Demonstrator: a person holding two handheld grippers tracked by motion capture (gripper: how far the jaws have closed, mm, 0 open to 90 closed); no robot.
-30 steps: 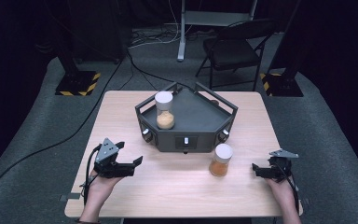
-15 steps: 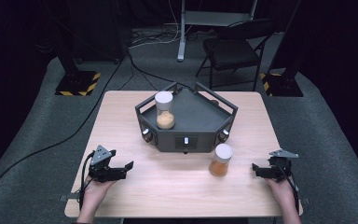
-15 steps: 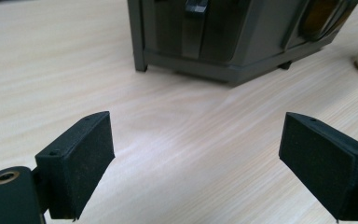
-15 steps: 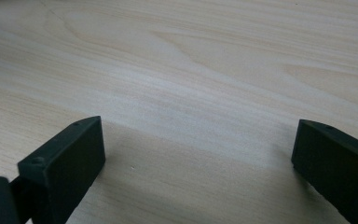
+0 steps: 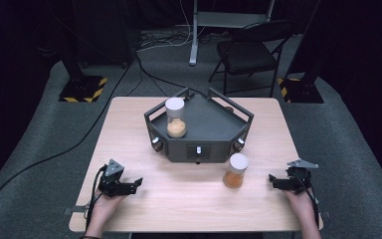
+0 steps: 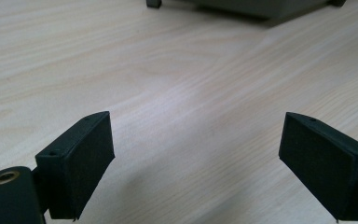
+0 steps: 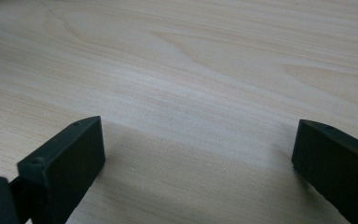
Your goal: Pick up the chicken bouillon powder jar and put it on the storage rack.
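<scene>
While the right gripper (image 5: pixel 278 181) rests open and empty at lower right, the left gripper (image 5: pixel 132 185) has dropped from its raised pose to the tabletop (image 5: pixel 189 199), fingers spread wide around nothing, likely readying a reach toward the jar (image 5: pixel 236 171) beside the tray (image 5: pixel 214 129).

Worktop (image 5: pixel 189 199) evenly lit from overhead, pale wood bright, no blown-out glare. Surroundings in high view fall off to near black at 9 and 3 o'clock; floor dim grey. High view soft, low detail, slight blockiness. Short soft shadows under the jar (image 5: pixel 236 171) and tray (image 5: pixel 199 149). Left gripper view: broad soft sheen mid-frame, near black pads slightly blurred, 12 o'clock edge out of focus. Right gripper view: diffuse shadows beside both pads, grain sharp mid-frame.
</scene>
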